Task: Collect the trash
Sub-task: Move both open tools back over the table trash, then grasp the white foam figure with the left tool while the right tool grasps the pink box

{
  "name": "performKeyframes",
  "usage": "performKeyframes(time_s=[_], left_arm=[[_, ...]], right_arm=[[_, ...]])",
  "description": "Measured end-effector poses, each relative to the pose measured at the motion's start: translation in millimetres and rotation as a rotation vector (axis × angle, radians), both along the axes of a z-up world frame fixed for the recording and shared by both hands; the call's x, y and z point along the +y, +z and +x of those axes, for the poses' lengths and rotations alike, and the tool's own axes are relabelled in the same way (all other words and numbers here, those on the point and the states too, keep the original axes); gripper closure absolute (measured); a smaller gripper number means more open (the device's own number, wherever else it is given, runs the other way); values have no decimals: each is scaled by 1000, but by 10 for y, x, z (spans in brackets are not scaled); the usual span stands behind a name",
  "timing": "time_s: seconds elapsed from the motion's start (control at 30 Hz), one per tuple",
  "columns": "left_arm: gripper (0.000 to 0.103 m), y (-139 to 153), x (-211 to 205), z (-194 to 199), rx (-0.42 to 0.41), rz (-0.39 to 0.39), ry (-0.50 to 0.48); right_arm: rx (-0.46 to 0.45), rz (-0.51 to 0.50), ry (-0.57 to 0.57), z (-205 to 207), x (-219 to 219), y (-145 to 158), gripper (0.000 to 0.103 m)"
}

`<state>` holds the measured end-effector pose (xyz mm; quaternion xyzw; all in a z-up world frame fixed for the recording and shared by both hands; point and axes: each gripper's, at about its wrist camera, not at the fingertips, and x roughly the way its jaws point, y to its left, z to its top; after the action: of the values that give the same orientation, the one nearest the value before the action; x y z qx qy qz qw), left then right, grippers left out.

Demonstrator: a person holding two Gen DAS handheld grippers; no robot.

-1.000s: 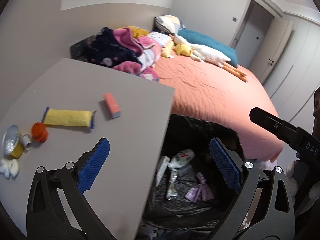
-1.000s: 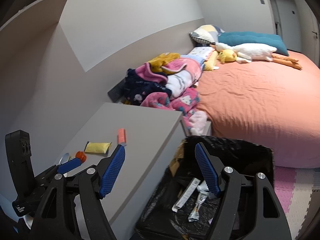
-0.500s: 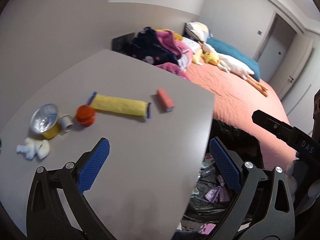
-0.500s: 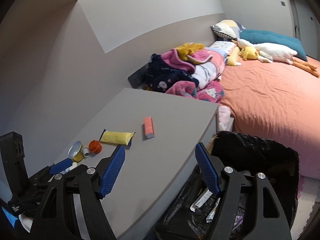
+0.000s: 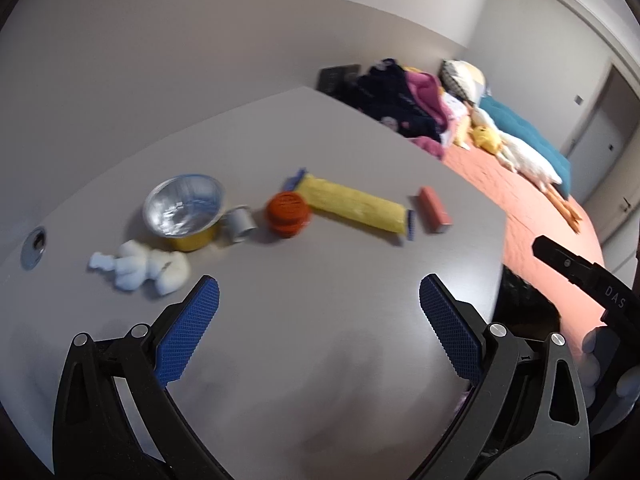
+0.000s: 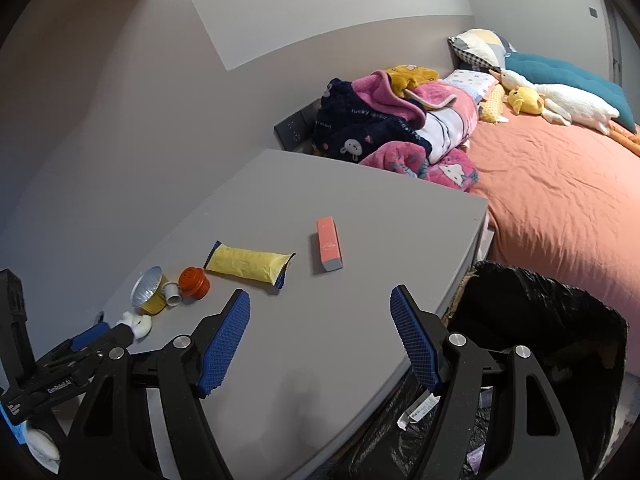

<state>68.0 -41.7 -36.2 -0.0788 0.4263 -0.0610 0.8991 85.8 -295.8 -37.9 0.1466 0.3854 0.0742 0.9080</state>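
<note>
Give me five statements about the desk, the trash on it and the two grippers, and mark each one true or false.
1. The yellow packet lies on the desk between the orange cap and the pink box. True.
2. The right gripper is holding the pink box. False: its jaws are open and empty, short of the box.
3. The foil cup stands beside the white wad. True.
4. The black trash bag sits on top of the desk. False: it is below the desk edge, next to the bed.
5. The left gripper is shut on the orange cap. False: it is open over bare desk.
</note>
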Motion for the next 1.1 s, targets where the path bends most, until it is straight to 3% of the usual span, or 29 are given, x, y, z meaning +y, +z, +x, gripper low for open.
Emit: performKeyframes(time_s=[0.63, 0.83, 0.93, 1.1], left_arm=[[7, -353, 813, 278, 93, 19, 255], [7, -490, 1028, 351, 144, 24, 344], [11, -562, 1106, 418, 179, 33, 366], [27, -722, 1268, 512, 271, -1, 419]], right_arm=[[59, -61, 27, 706, 272, -314, 30], [89, -69, 24, 948, 302, -438, 36], [109, -68, 20, 1054, 311, -512, 39], [129, -95, 13, 1225, 335, -609, 43]])
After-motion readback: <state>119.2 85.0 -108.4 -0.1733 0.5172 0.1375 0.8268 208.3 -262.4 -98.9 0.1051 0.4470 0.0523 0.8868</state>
